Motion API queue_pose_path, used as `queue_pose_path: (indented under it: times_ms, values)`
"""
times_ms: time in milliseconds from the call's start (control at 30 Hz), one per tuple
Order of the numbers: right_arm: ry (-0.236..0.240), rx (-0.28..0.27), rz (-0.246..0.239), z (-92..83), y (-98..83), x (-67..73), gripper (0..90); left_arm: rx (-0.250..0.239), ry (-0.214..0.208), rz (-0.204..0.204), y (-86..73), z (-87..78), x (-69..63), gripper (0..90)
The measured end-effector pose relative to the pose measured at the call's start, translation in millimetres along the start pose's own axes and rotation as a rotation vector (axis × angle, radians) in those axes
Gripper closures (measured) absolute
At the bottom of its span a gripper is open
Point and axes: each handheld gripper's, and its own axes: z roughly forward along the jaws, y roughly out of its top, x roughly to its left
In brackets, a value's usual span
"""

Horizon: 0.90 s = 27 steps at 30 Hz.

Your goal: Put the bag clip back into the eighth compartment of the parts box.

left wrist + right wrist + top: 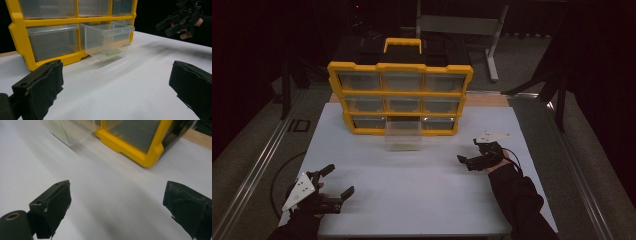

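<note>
At the left, the left gripper (pixel 335 181) is held low near the front corner of the white table (pixel 412 200). Its jaws are spread wide and nothing is held between them. Ahead of it and to its right, the clear drawer (pixel 403 135) is seen pulled out of the bottom row of the yellow drawer box (pixel 401 94). In the left gripper view the drawer (pixel 107 40) sticks out toward the front of the table, so its long side runs from the box toward the person. A small green piece (pixel 112 52) lies flat on the drawer's floor.

Further right, the right gripper (pixel 468 152) is held just above the table, a little to the right of the drawer. Its jaws are spread wide too, and nothing is pinched. This gripper is judged to be the nearer one to the drawer, so a short move to its left and forward would be needed.

The table top is plain, smooth and white, with bare space all around the drawer. The room behind is dark, and a grey stand (pixel 494 47) is seen on the floor at the back right.
</note>
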Motion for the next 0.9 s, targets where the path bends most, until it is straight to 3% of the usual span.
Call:
queue_pose_path:
  times_ms: [400, 533, 900]
  values:
    - [-0.029, -0.014, 0.077, -15.2, -31.4, -1.0, 8.5, -0.001, 0.001, -0.001, 0.1, -0.4, 0.0, 0.0]
    - [-0.06, -0.025, 0.096, -21.6, -39.2, -0.4, 8.5, -0.001, 0.002, 0.0, 0.1, -0.2, 0.1, 0.0]
    - [-0.099, -0.05, 0.126, -39.5, -59.2, 3.9, 8.5, -0.001, 0.001, -0.001, 0.2, -0.5, 0.0, 0.0]
